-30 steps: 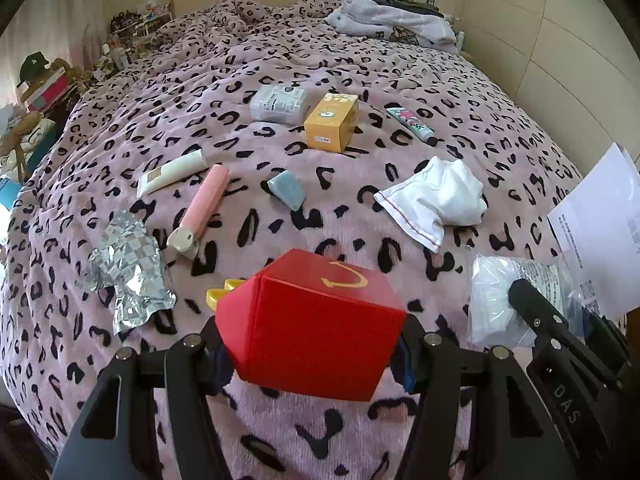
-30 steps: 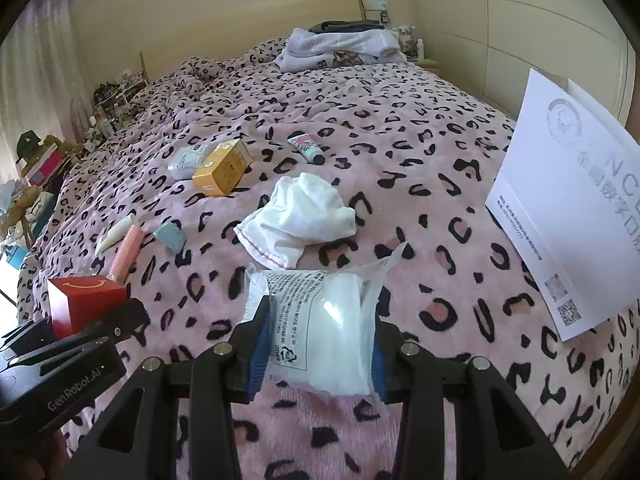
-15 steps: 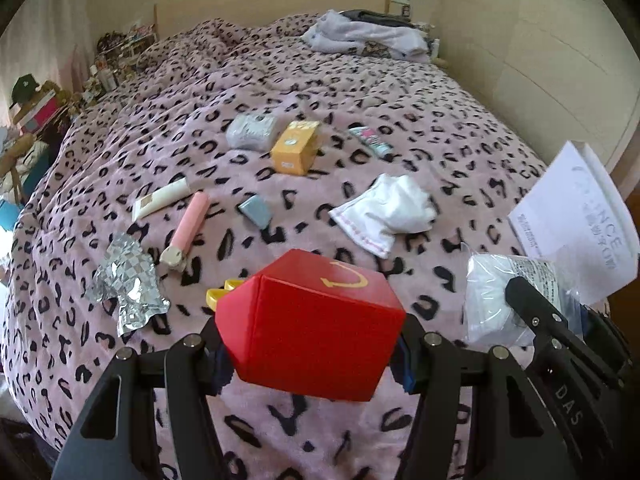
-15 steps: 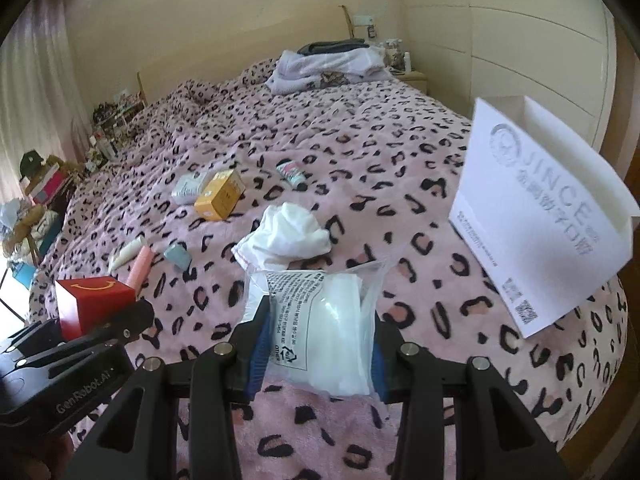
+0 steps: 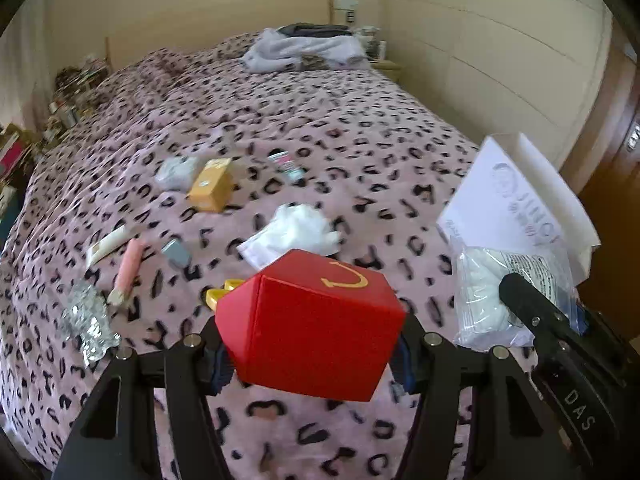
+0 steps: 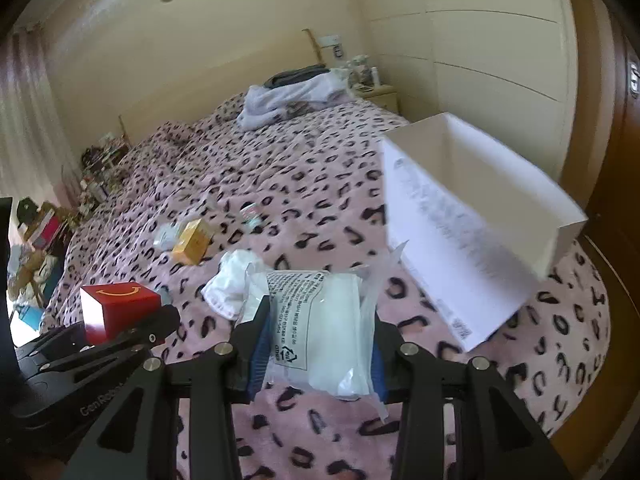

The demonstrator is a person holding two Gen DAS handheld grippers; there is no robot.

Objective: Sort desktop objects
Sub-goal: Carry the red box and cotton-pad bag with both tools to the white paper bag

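My left gripper [image 5: 312, 356] is shut on a red box [image 5: 312, 320] with a yellow arc mark and holds it above the bed. The red box also shows in the right wrist view [image 6: 120, 308]. My right gripper [image 6: 316, 352] is shut on a clear plastic bag of white material [image 6: 320, 328], seen at the right in the left wrist view [image 5: 492, 288]. A white open box [image 6: 472, 224] with printed text stands on the bed at the right, just beyond the bag; it also shows in the left wrist view [image 5: 516, 200].
On the pink leopard-print bedspread [image 5: 360, 128] lie a white cloth [image 5: 296, 228], an orange box [image 5: 212, 190], a pink tube [image 5: 128, 272], a cream tube [image 5: 112, 242], a small blue-grey block [image 5: 176, 252], crumpled foil [image 5: 86, 320] and a small tube [image 5: 286, 164]. Clothes [image 5: 304, 50] lie at the head.
Both grippers have risen and drawn back from the bed with their loads still held. The white box now shows its open top in the right wrist view.
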